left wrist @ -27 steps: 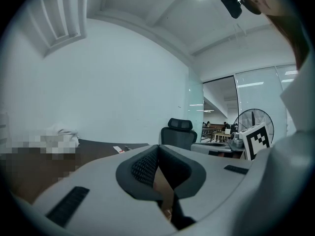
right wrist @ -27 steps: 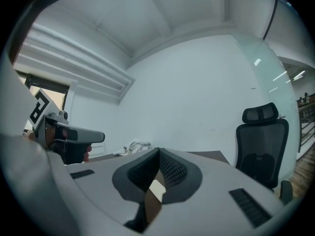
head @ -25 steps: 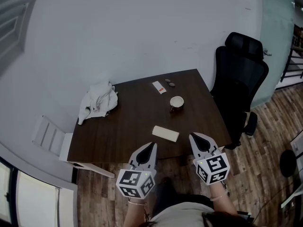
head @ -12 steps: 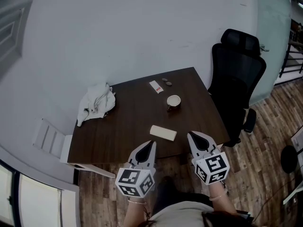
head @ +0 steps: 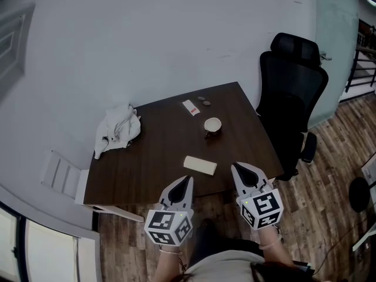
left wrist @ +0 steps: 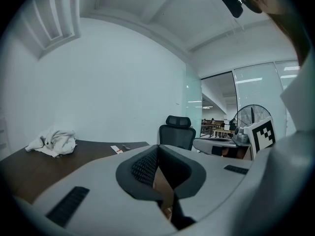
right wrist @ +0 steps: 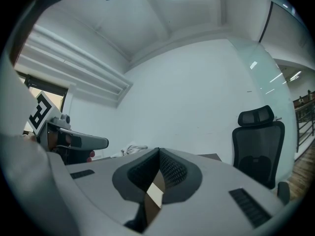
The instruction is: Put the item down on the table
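Both grippers hover side by side at the near edge of the dark wooden table [head: 158,157], and neither holds anything. My left gripper [head: 188,180] has its jaws closed tip to tip, as the left gripper view [left wrist: 157,149] also shows. My right gripper [head: 234,168] is likewise shut and empty [right wrist: 158,151]. A flat cream box [head: 200,165] lies on the table just beyond and between the two tips. Farther back stands a small white cup [head: 212,125]. A crumpled white cloth [head: 117,131] rests at the table's far left.
A small white packet [head: 190,107] and two small dark bits [head: 204,101] lie near the table's far edge by the wall. A black office chair [head: 291,104] stands at the right side. A white slatted piece [head: 61,172] leans at the left. Wood floor lies beneath.
The table and its things have drifted slightly up and left in the head view. Both grippers keep their places and stay shut.
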A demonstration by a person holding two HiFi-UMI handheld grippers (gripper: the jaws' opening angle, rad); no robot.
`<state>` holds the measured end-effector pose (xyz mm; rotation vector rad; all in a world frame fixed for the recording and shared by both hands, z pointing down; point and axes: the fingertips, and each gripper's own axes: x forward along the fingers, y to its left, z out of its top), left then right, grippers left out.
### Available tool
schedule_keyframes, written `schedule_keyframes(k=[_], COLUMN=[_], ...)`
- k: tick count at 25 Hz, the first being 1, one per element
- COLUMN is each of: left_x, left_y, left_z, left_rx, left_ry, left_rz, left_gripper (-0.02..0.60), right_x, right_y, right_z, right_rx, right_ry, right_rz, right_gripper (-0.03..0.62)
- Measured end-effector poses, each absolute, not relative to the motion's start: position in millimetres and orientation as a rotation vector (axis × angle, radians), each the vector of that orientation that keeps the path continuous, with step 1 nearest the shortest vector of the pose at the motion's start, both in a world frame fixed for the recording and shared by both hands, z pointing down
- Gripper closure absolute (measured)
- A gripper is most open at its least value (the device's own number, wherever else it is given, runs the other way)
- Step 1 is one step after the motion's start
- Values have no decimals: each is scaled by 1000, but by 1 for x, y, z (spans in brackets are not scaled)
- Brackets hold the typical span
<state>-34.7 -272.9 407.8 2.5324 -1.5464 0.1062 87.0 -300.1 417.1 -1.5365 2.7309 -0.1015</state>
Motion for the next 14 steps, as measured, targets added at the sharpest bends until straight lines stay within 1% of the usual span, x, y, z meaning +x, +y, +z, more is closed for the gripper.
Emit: schedule_keyframes(k=[8, 14], left_x=[-31, -25], left_y=[-273, -272], left_z=[409, 416], left_rx=[2530, 2523], left_ry=[-1537, -1517], left_rz=[105, 115], left_gripper=[565, 563], right_x=[88, 88], right_y=[-300, -301], right_z=[417, 415], right_rx=[-1538, -1551], right_ry=[2723, 2760], right_rz=[-95, 4], right_gripper=[586, 588])
